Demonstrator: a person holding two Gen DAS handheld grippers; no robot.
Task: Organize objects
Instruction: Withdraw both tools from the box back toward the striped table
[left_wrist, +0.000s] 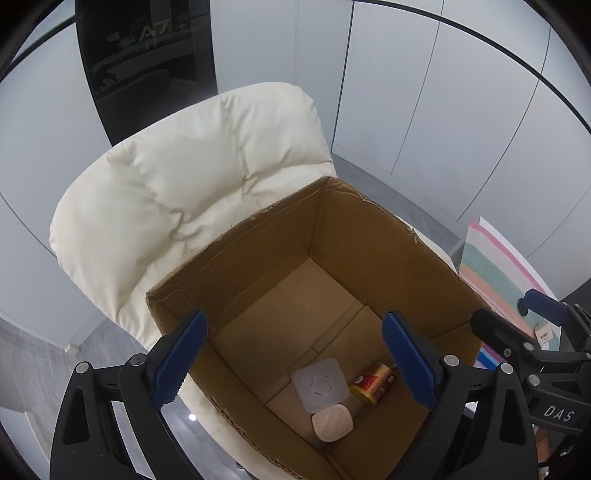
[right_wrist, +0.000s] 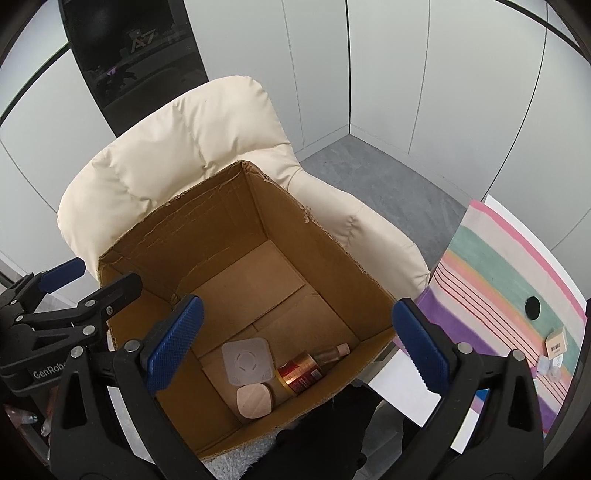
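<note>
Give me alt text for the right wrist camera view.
An open cardboard box sits on a cream armchair, holding a white square gadget, a gold can and a small bottle. The open right gripper hovers above.

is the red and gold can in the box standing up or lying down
Lying down. The red and gold can rests on its side on the cardboard box floor, beside the white square pad.

"DAS" stood in white letters on the black body of the right gripper (left_wrist: 546, 321), seen from the left wrist. "GenRob", cut off by a blue finger, stood on the left gripper (right_wrist: 62, 291) in the right wrist view. "A7" showed reflected in the dark panel (left_wrist: 147, 55). A barcode marked the small box (right_wrist: 557, 342); its print was unreadable. The can (right_wrist: 297, 373) label was too blurred to read.
</note>
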